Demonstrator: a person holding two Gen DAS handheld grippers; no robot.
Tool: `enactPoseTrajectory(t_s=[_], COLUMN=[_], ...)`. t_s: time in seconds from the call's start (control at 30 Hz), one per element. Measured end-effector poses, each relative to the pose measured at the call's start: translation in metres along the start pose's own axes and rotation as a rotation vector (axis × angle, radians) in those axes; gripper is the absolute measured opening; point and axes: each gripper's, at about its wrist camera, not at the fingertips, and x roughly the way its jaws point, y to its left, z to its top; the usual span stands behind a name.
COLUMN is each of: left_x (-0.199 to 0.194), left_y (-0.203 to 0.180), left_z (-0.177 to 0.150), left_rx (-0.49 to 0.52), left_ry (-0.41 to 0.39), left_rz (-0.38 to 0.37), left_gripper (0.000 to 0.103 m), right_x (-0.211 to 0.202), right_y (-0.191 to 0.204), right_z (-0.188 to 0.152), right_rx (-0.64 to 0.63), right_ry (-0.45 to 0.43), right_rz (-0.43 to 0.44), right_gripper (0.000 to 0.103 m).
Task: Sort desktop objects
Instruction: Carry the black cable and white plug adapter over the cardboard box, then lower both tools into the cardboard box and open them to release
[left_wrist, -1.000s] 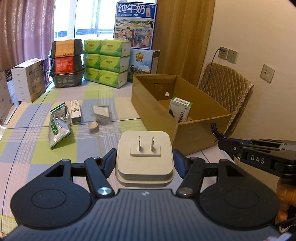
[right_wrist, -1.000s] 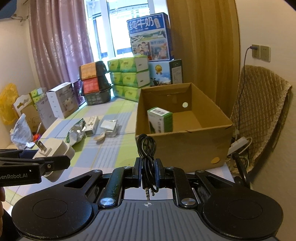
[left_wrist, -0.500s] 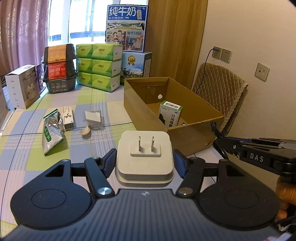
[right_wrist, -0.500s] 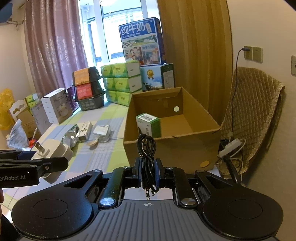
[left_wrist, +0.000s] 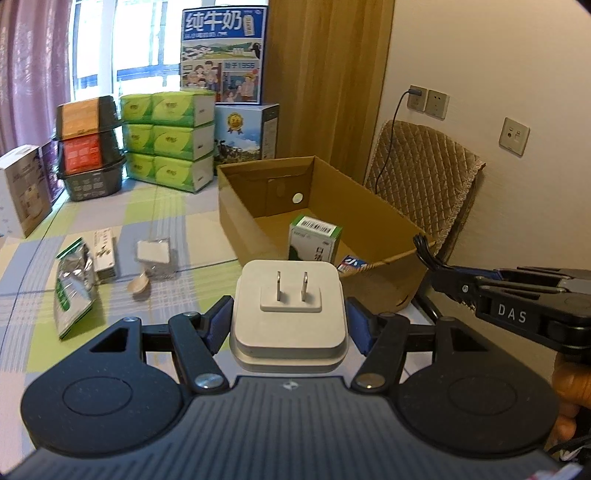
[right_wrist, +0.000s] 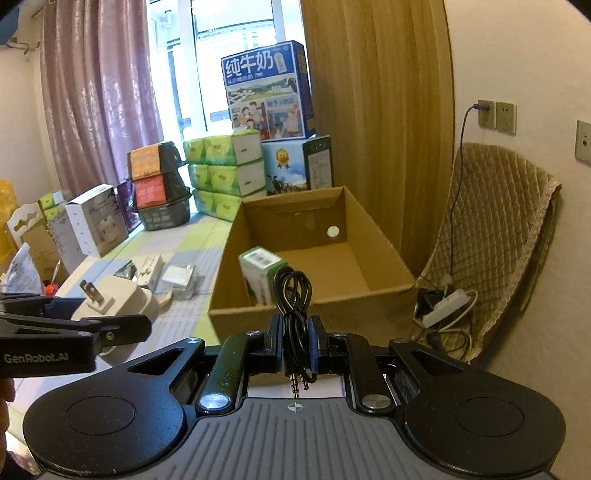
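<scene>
My left gripper (left_wrist: 289, 321) is shut on a white plug adapter (left_wrist: 289, 314), prongs facing the camera; the adapter (right_wrist: 114, 301) also shows at the left of the right wrist view. My right gripper (right_wrist: 295, 345) is shut on a coiled black audio cable (right_wrist: 293, 295) with its jack plugs hanging down. An open cardboard box (left_wrist: 373, 218) stands ahead of both grippers, holding a green and white carton (left_wrist: 314, 238) upright. Both grippers hover short of the box's near wall (right_wrist: 332, 317). Loose on the checked tablecloth lie a foil pouch (left_wrist: 72, 284), a small white box (left_wrist: 104, 253) and a clear packet (left_wrist: 155, 254).
Stacked green tissue packs (left_wrist: 170, 140), milk cartons (left_wrist: 223, 55), a black basket (left_wrist: 88, 147) and a white box (left_wrist: 22, 192) line the table's far side. A padded chair (left_wrist: 421, 184) with a power strip (right_wrist: 447, 306) stands right of the box. A hand (left_wrist: 570, 384) holds the right gripper.
Both grippers have risen and drawn a little nearer the box, so more of its inside shows. Adapter and cable stay clamped as before.
</scene>
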Motion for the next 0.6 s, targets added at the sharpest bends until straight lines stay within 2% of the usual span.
enactPoseTrajectory(t_s=[0.6], left_x=[0.091], left_y=[-0.014], left_z=[0.044], left_rx=[0.079], left_ry=[0.049], left_rz=[-0.066], left_gripper=[0.060], right_x=[0.048], right_y=[-0.028], right_z=[0.028], right_rx=[-0.025], right_ry=[0.016], right_rz=[-0.032], right_gripper=[0.011])
